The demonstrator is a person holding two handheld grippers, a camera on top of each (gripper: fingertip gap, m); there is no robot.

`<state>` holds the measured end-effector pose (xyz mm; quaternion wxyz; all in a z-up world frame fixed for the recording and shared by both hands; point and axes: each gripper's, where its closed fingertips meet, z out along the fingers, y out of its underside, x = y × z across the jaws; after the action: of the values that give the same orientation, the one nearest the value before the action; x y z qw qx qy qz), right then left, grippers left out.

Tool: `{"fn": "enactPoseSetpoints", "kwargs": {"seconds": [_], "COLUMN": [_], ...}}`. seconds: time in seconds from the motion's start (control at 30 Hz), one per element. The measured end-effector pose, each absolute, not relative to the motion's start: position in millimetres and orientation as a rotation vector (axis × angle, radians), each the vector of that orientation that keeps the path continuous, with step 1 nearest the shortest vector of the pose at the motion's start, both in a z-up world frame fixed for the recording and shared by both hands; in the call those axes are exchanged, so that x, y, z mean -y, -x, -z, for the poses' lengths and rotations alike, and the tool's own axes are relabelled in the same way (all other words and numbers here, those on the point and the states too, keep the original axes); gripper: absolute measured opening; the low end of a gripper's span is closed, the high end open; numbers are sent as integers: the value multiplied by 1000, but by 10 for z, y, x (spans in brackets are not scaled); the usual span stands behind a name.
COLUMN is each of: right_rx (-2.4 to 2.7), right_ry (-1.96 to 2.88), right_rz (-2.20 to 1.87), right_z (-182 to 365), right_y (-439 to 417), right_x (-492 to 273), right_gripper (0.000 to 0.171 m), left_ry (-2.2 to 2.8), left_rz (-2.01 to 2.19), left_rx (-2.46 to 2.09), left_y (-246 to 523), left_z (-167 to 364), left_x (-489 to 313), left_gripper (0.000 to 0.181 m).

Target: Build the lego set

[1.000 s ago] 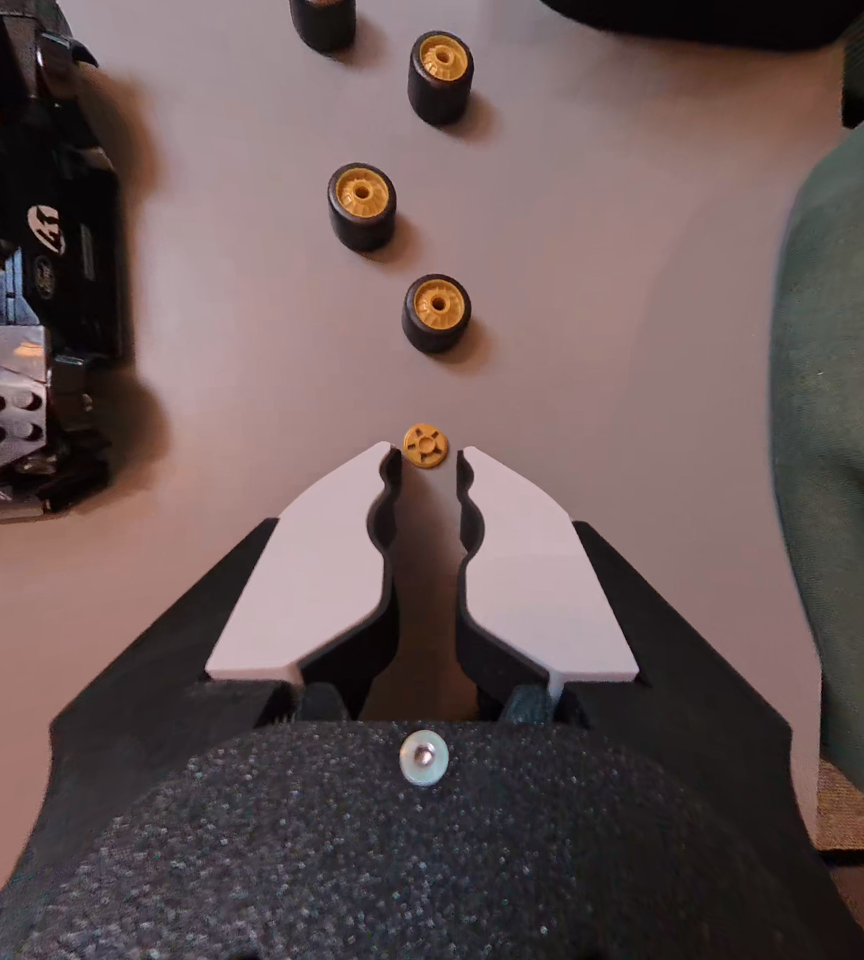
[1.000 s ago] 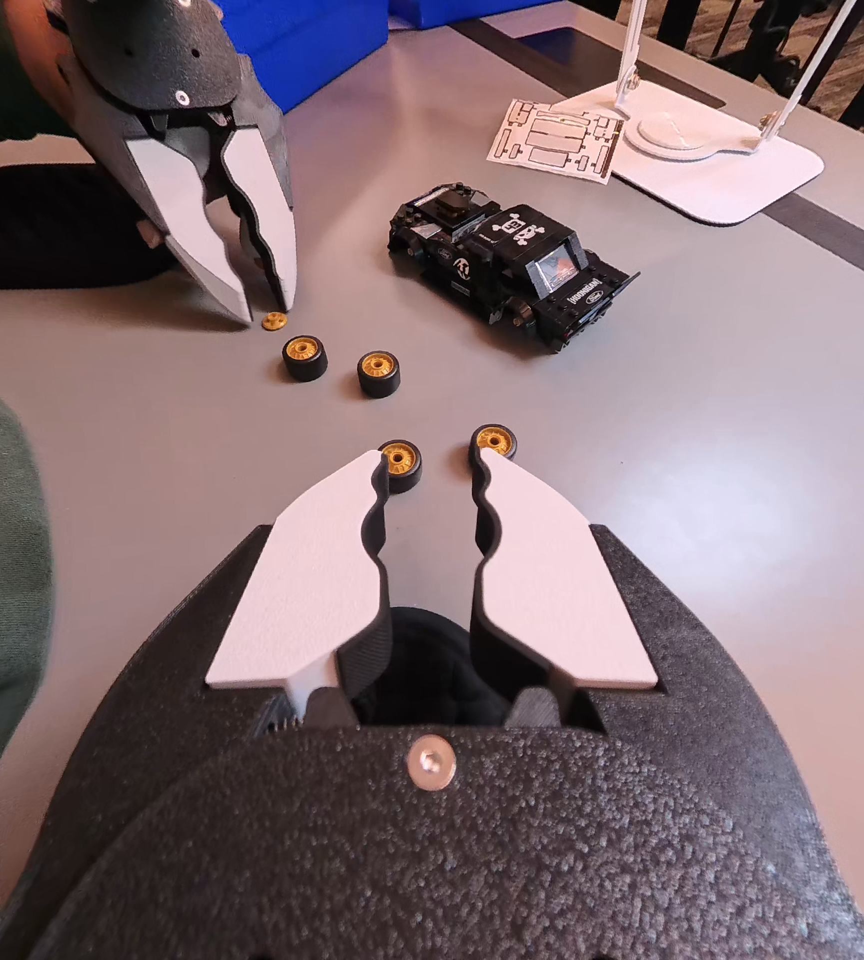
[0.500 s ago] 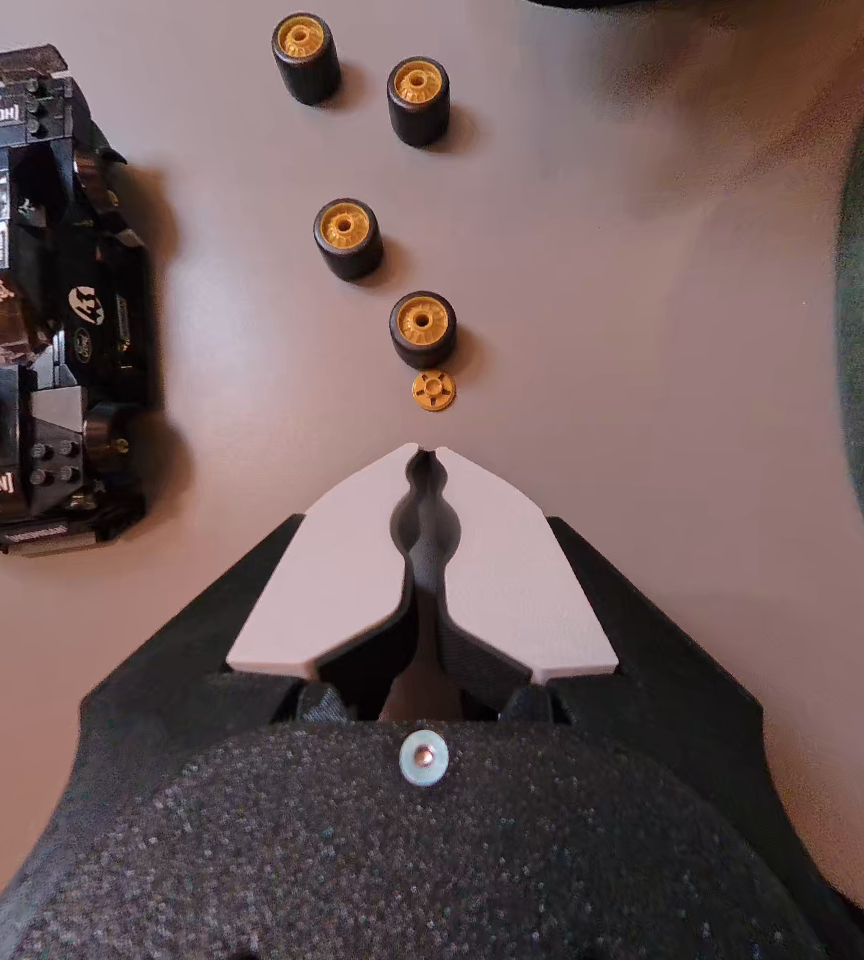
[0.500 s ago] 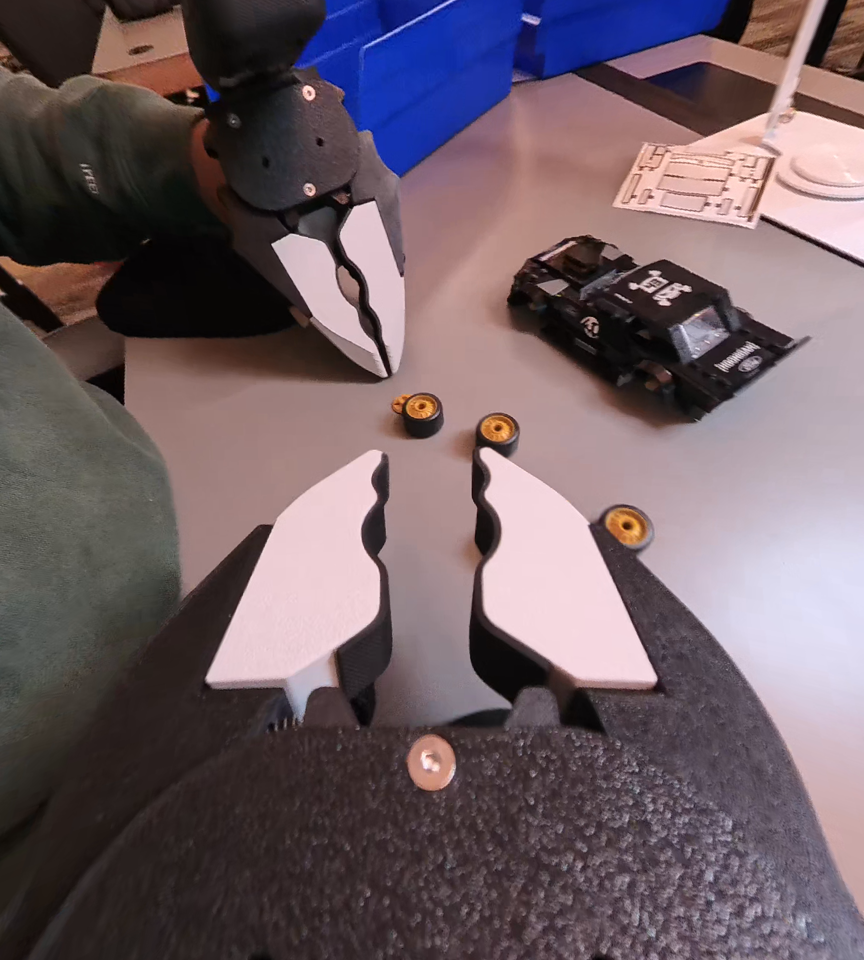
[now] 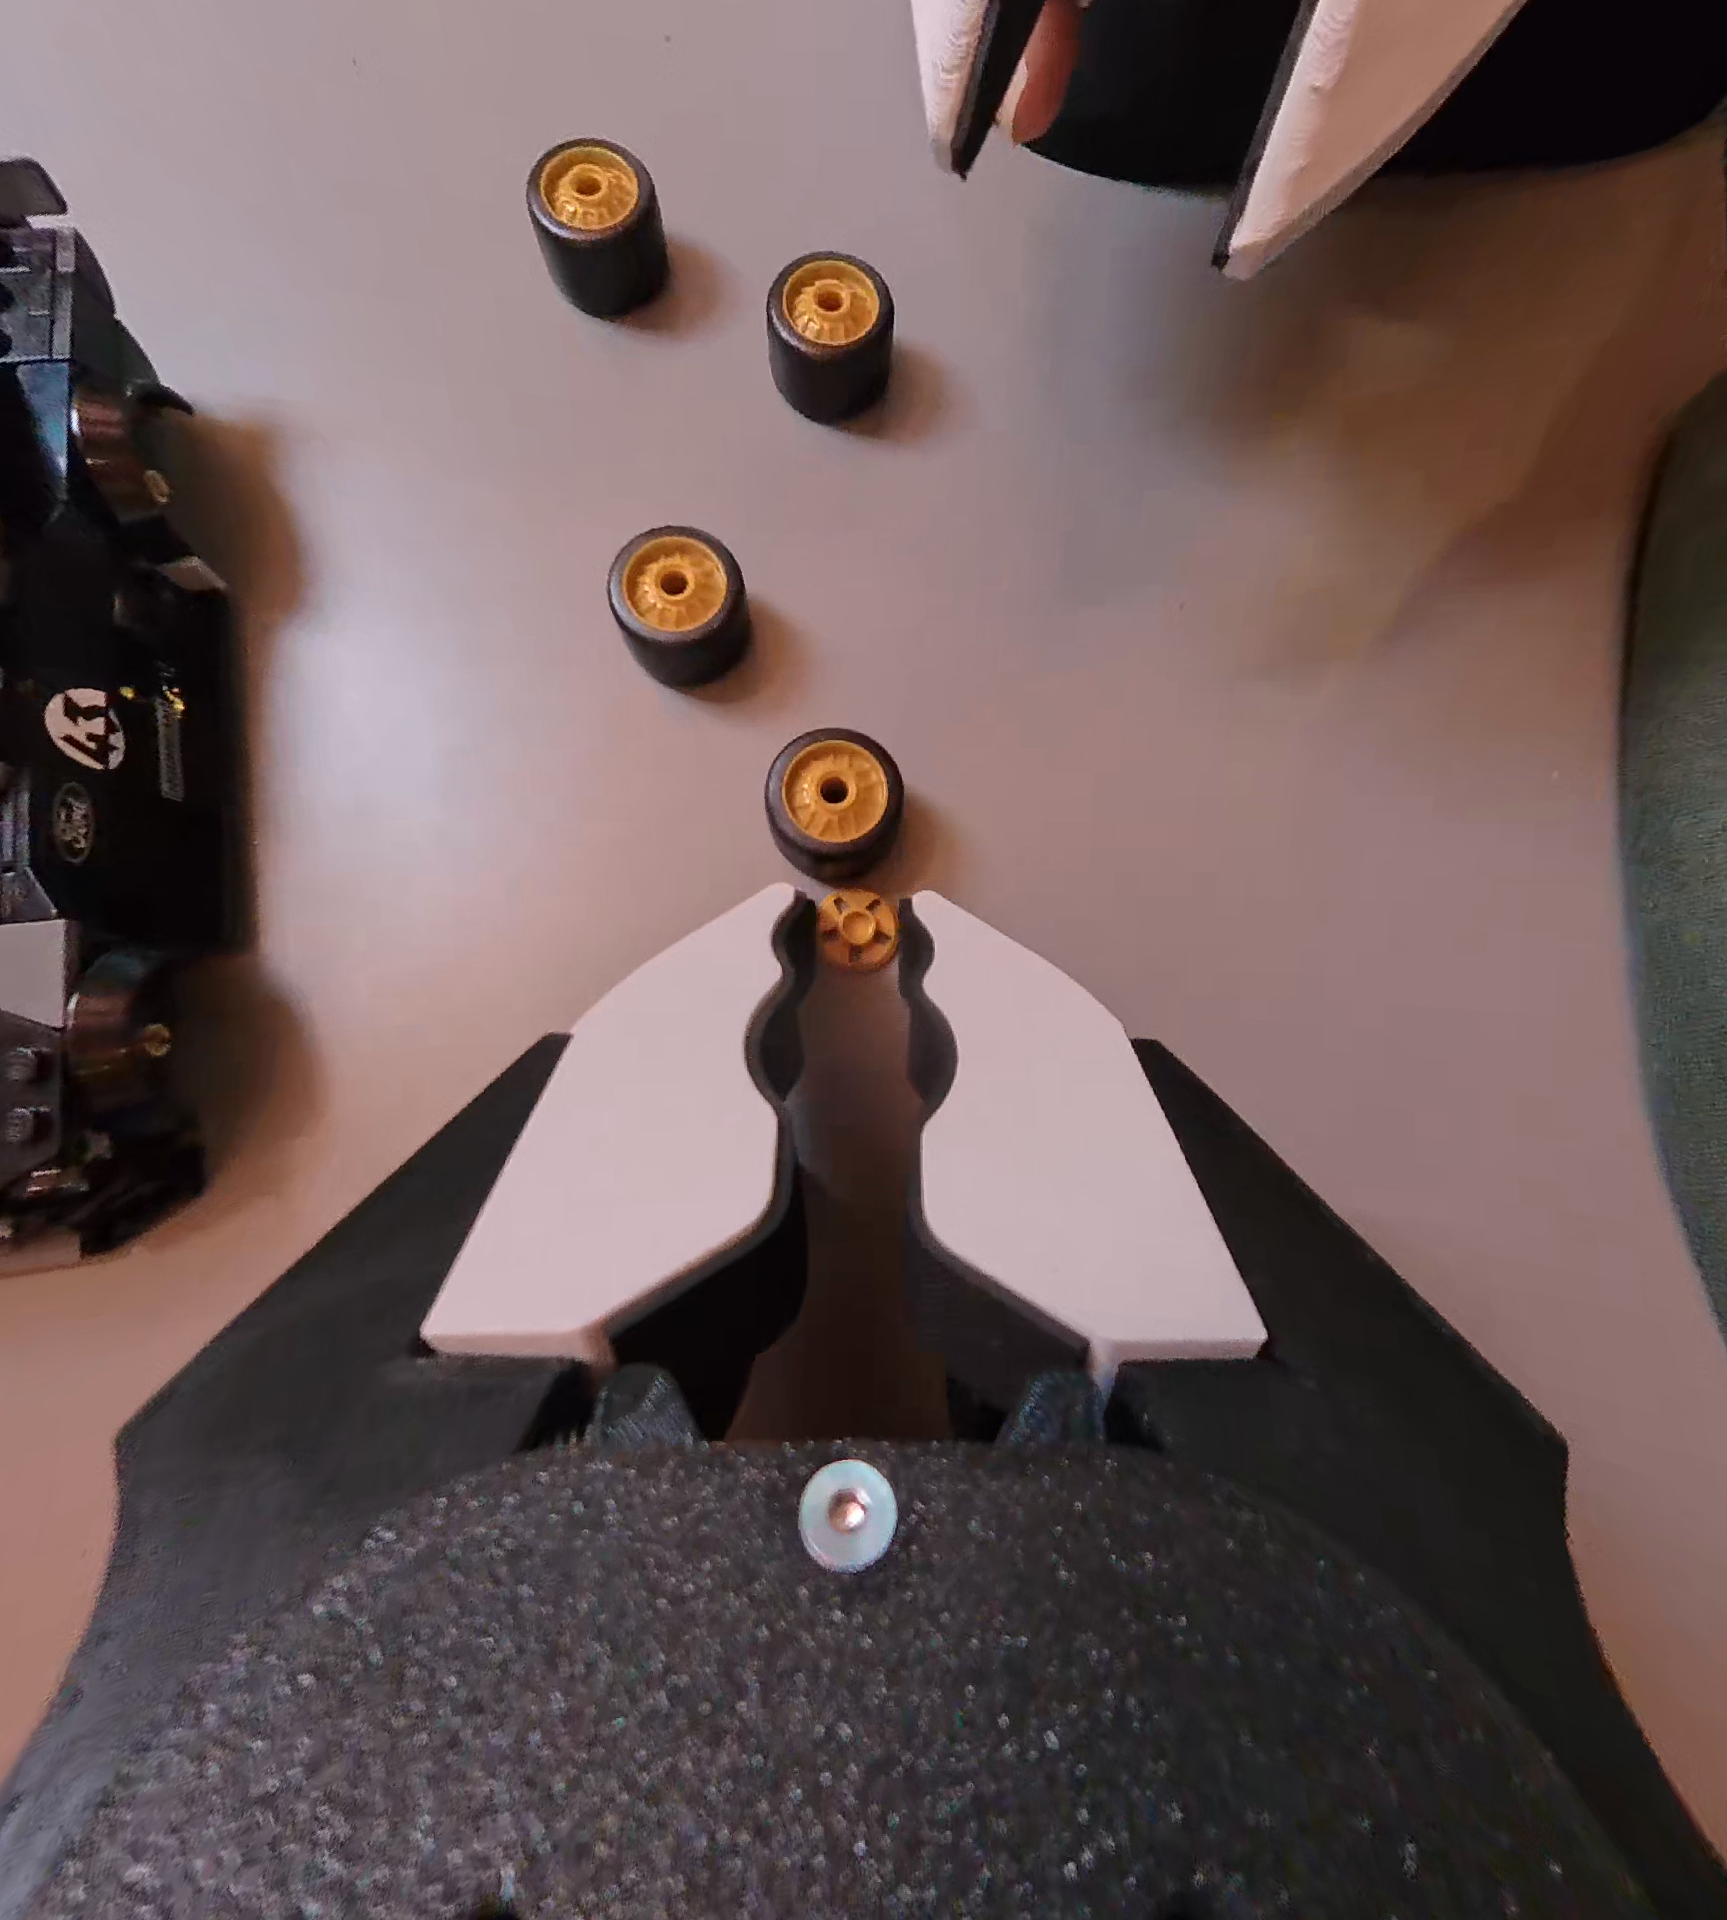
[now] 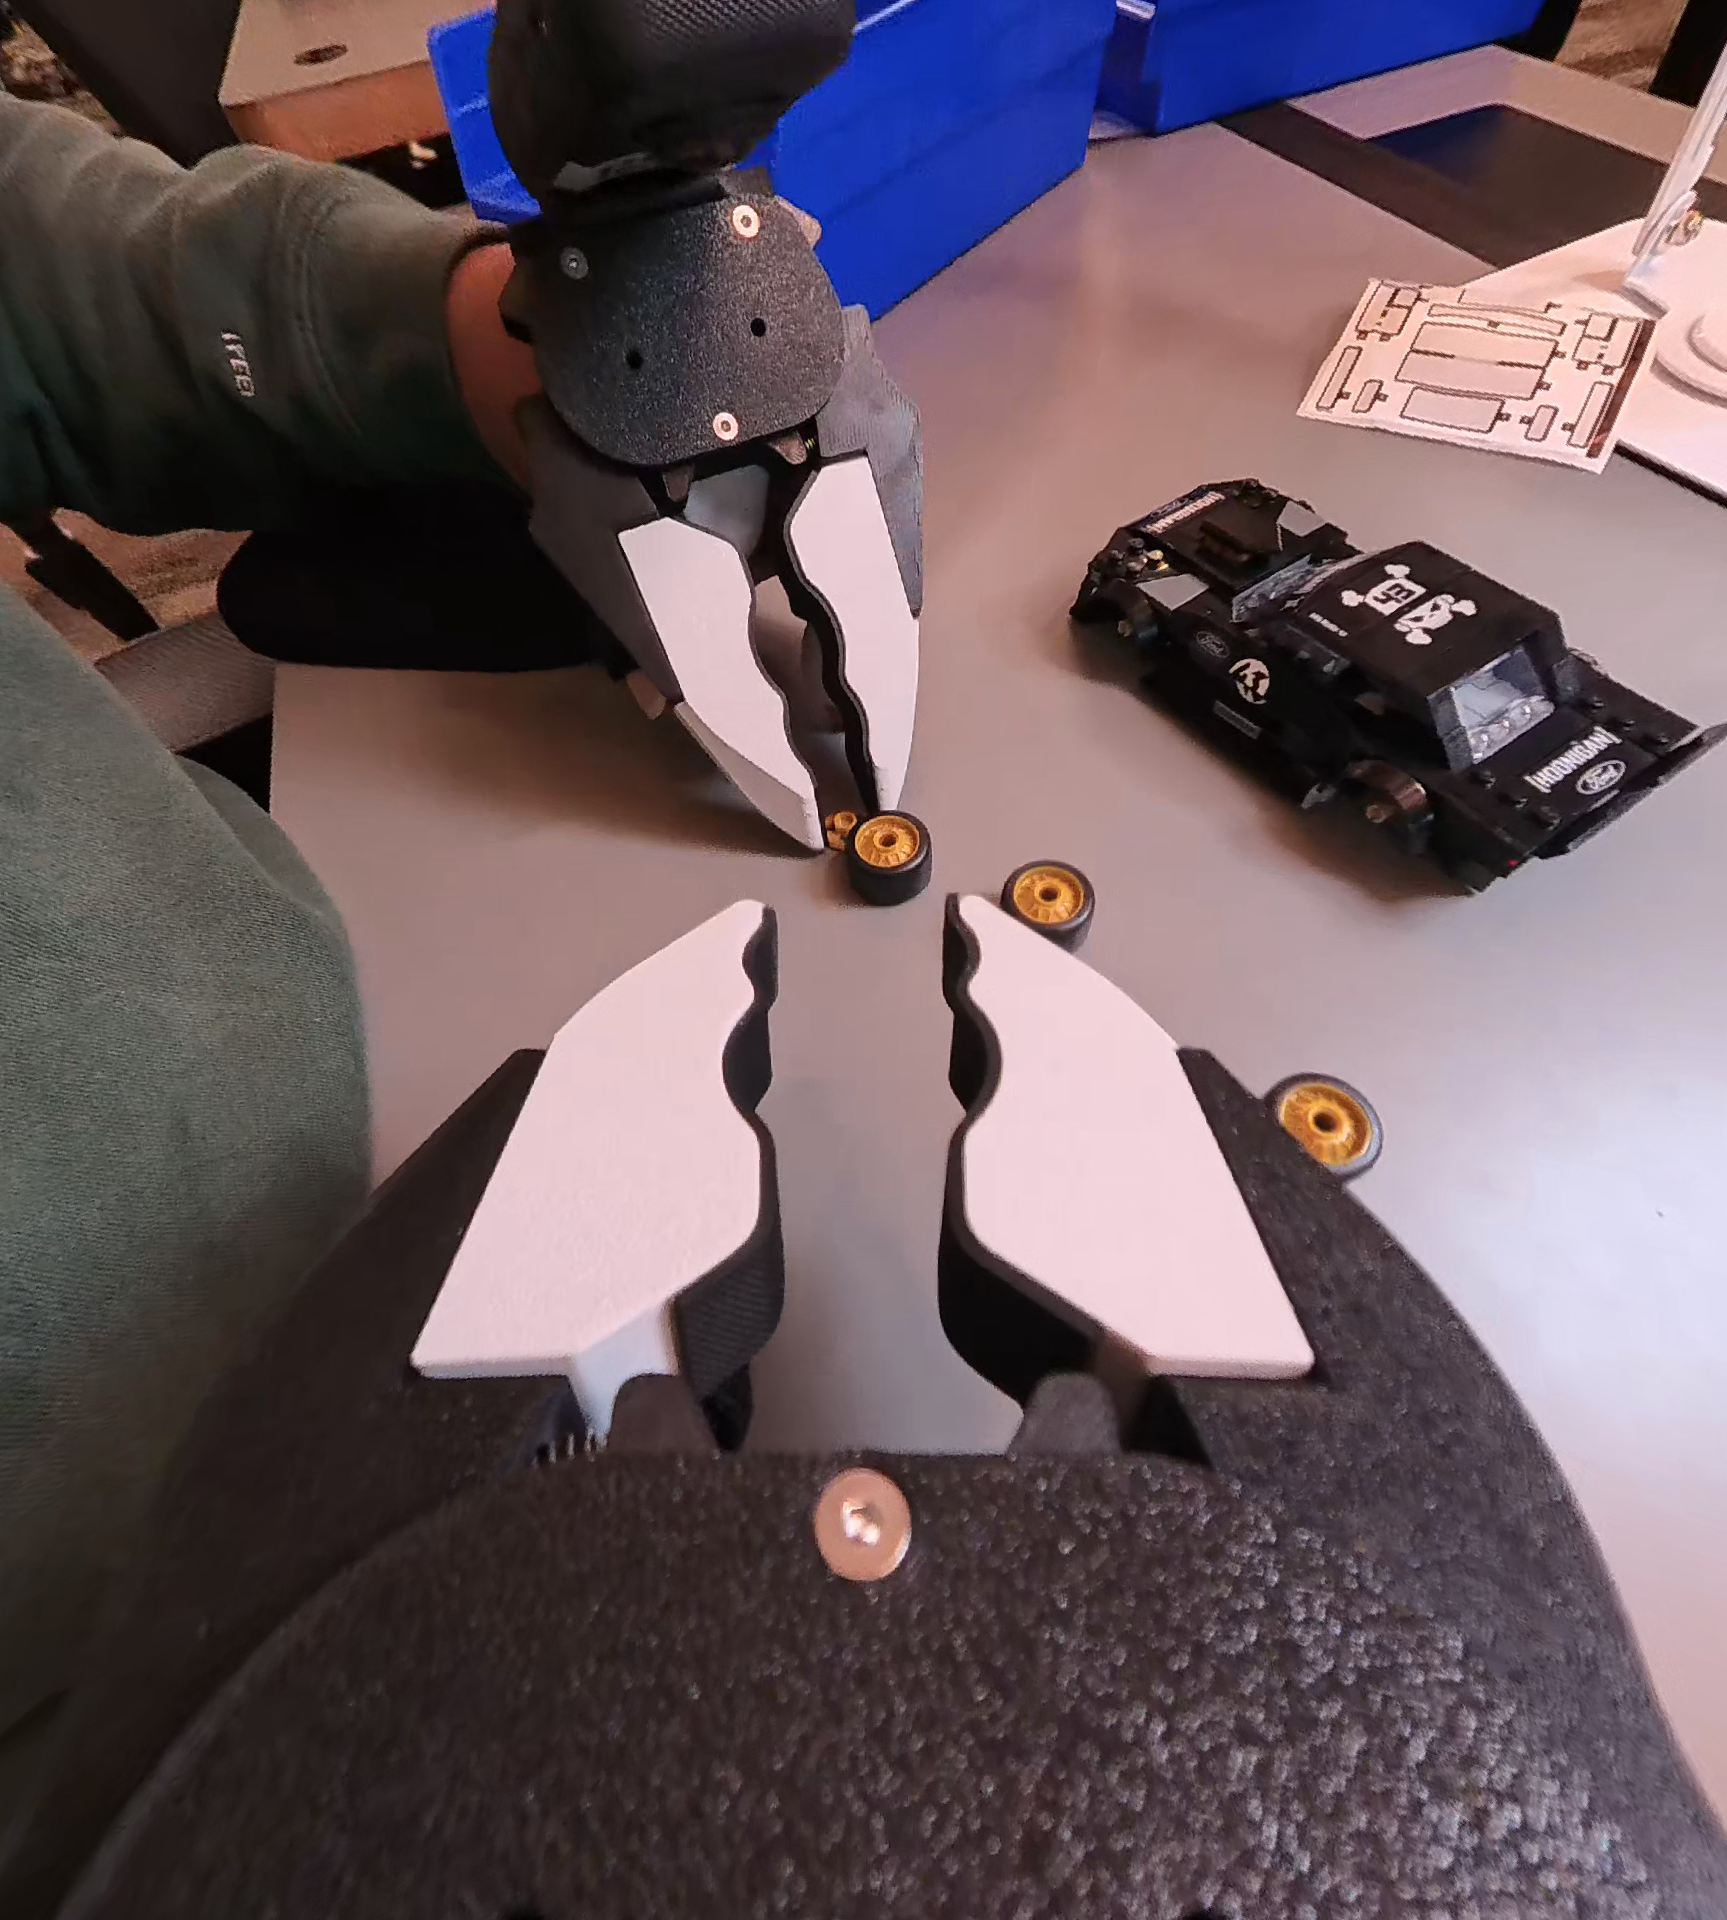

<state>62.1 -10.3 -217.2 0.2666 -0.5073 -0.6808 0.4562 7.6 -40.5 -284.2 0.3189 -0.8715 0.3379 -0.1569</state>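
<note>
Left gripper [image 5: 857,906], tips down on the table [image 5: 1150,644], bracketed the gold hub cap [image 5: 857,930] without visibly clamping it, nearest wheel [image 5: 833,798] at 12 o'clock; right gripper [image 6: 857,914] hovered, jaws apart.

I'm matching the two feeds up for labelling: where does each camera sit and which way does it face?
Left wrist view: on the left gripper, looking steeply down at the gold disc and four wheels; a green sleeve shows.
Right wrist view: on the right gripper, looking across the table; a sleeved arm shows.
Both show the black car.
</note>
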Motion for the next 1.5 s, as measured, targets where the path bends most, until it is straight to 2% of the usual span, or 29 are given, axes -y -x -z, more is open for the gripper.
{"fn": "enactPoseSetpoints", "kwargs": {"seconds": [0.17, 0.2, 0.43, 0.57, 0.7, 0.97, 1.3, 1.5], "right_rx": [1816, 1809, 1795, 1799, 1798, 1796, 1791, 1759], "right_ry": [1387, 1392, 1424, 1433, 1446, 1455, 1453, 1461], "right_rz": [-1256, -1270, -1364, -1362, -1368, -1383, -1385, -1431], "right_z": [2154, 2141, 2098, 2099, 2127, 2135, 2133, 2077], "right_y": [-649, -645, -554, -533, -536, -524, -528, -483], "right_x": [109, 125, 284, 287, 279, 272, 273, 324], "right_gripper": [30, 30, 30, 30, 30, 30, 30, 30], "left_ry": [2267, 2245, 2143, 2171, 2306, 2351, 2370, 2179], "left_rz": [361, 348, 238, 173, 289, 311, 285, 447], "left_rx": [-912, -912, -911, -830, -751, -786, -824, -715], "left_y": [-41, -36, 22, 319, 504, 461, 480, 313], "left_z": [2834, 2808, 2581, 2489, 2587, 2768, 2816, 2481], "left_x": [441, 446, 473, 483, 636, 662, 654, 579], "left_gripper": [13, 0, 0, 0, 21, 6, 5, 0]}}
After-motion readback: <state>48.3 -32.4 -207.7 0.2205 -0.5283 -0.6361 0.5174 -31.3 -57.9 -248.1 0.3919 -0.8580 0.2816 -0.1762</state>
